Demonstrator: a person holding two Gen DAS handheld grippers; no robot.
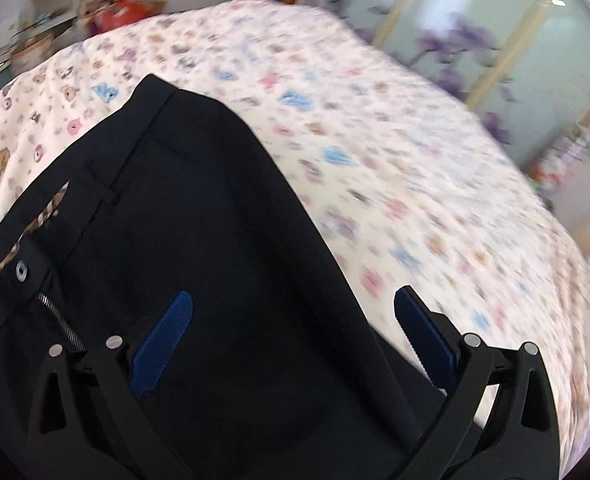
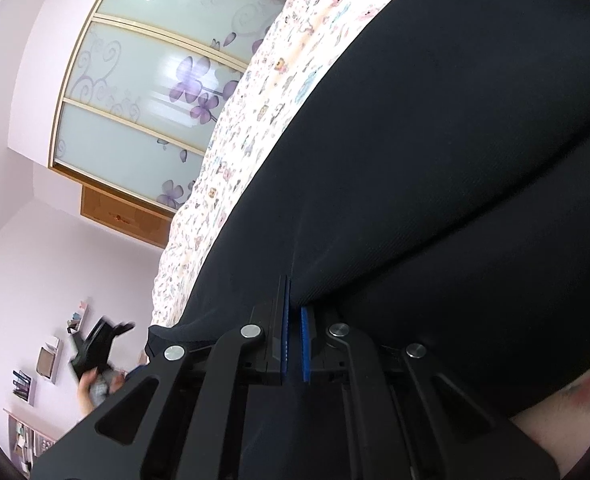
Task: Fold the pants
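Bedroom all around us — one bed under a cream bedsheet printed with little bears and pastel animals (image 1: 375,152), and behind it one frosted-glass sliding wardrobe door with purple flower decals (image 1: 495,32). From the left wrist camera, one pair of dark navy trousers (image 1: 199,208) lies spread on that sheet, waistband end away from the camera and to the left, with one silver snap button (image 1: 22,268) and an open metal zipper (image 1: 61,320) showing at the fly. The left gripper (image 1: 293,312) hangs over the fabric with its two blue ribbed fingers (image 1: 163,344) wide apart, nothing between them; the far finger sits over the trousers' right edge, where cloth meets sheet. The background is blurred.

Over to the right wrist camera — same trousers (image 2: 435,140) fill most of the frame, lying along the patterned sheet (image 2: 255,120). The right gripper (image 2: 293,344) has its two blue pads (image 2: 305,344) pressed nearly together, clamped on a raised fold of the navy cloth that peaks right at the tips. The wardrobe door (image 2: 135,92) shows at upper left. Down at lower left, small in frame, the other black gripper (image 2: 95,348) appears, with a hand behind it — its claw is too small and blurred to tell here.
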